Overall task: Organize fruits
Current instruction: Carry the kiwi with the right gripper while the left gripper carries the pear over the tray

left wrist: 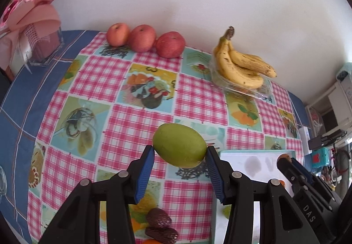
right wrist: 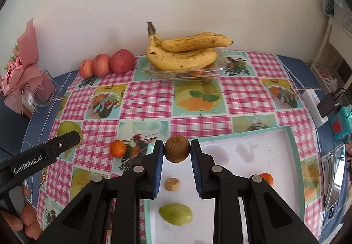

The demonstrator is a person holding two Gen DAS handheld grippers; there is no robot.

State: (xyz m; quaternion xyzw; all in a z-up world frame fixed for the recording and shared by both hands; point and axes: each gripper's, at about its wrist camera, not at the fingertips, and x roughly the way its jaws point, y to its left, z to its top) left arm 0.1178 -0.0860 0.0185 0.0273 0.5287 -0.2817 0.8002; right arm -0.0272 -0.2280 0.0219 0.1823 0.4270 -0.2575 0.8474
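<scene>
Pink checked fruit-print tablecloth [right wrist: 145,98] carries a white tray with teal rim [right wrist: 293,145]. Left gripper [left wrist: 180,163] pinches a smooth green oval fruit [left wrist: 180,145] above the cloth, and right gripper [right wrist: 177,154] clamps a small brown round fruit [right wrist: 177,148] over the tray's left edge.

Two wrist fisheyes, both looking down and forward across the table [left wrist: 136,125] toward the white wall.

The left camera sat close behind its tool [left wrist: 179,153], low over the checked cloth, facing the apples [left wrist: 145,38] and bananas [left wrist: 242,65]. The right camera sat just as close behind its own tool [right wrist: 177,149], above the white tray [right wrist: 231,156]. Both views shared the apples, bananas, cloth and tray, and each caught the other tool at its edge.
</scene>
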